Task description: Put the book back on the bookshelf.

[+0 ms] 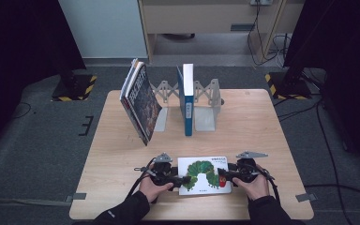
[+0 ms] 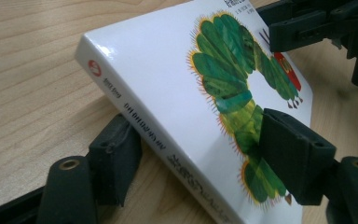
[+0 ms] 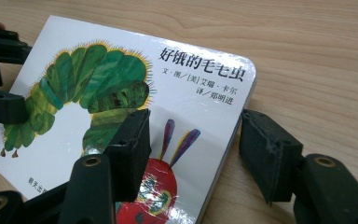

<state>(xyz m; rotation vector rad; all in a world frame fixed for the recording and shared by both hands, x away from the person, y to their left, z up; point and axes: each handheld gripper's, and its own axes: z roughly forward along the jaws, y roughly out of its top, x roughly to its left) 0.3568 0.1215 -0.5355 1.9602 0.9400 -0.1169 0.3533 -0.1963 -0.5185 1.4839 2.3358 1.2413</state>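
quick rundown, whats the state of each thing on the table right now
caterpillar book: flat on the table, cover up, between both grippers
left gripper: jaws straddle the book's spine edge, grip unclear
right gripper: jaws straddle the opposite edge, one over the cover
dark books: leaning in the rack
blue book: upright

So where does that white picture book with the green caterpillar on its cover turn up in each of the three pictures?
High view: the white caterpillar book lies at the near table edge, between both grippers.
Left gripper view: it runs slantwise from the top middle to the bottom right, spine towards the camera.
Right gripper view: it covers the left and middle, title at the upper right.
Shared landmark: the green caterpillar.
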